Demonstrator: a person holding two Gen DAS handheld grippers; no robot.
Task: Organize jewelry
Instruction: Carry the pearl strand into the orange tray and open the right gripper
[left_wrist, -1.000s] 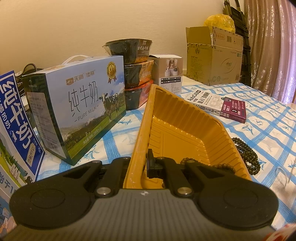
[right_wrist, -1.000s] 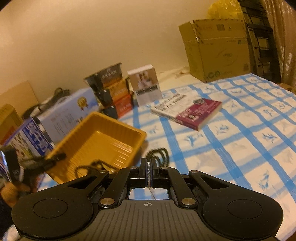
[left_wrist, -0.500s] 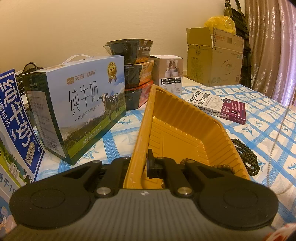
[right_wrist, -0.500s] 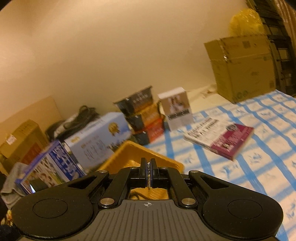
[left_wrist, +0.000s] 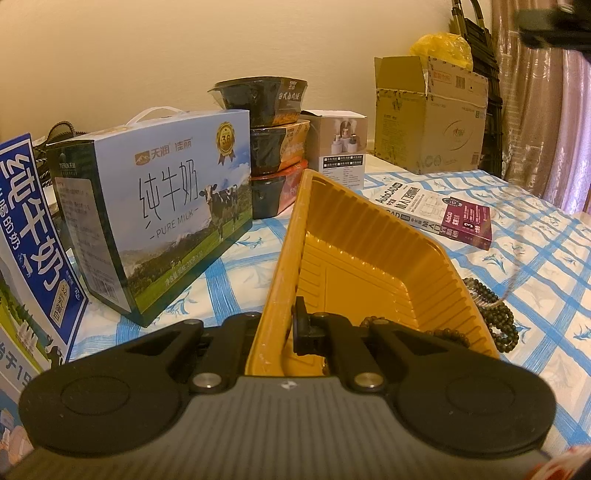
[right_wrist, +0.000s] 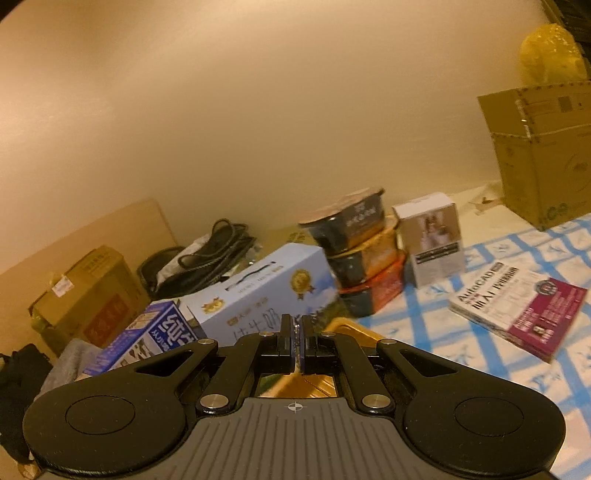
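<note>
Left claw (left_wrist: 284, 328) is clamped on the near-left rim of the yellow tray (left_wrist: 369, 251), one finger outside the wall, one inside; the tray is held tipped, its far end up. Dark bead strand (left_wrist: 491, 314) lies partly on the checked surface (left_wrist: 535, 266) just right of the tray, and part of it is draped over the near rim into the tray.

Right claw (right_wrist: 297, 347) is pressed together, raised high over the tray, with a thin chain (right_wrist: 308, 380) pinched between the pads; a short bit is seen dangling below them. In the left view a faint thin line (left_wrist: 515, 273) hangs down near the beads, probably the same chain, too blurred to be sure.

Step judged in hand: the chain is to be carried over the tray and dropped in. For a clean drop, the tray should be kept steady and level enough that nothing slides out. The chain's low end should be lowered into the tray floor first, clear of the bead strand so tangling is avoided, and the pads parted only once most of the chain is piled inside. The beads outside the rim are still to be gathered.
</note>
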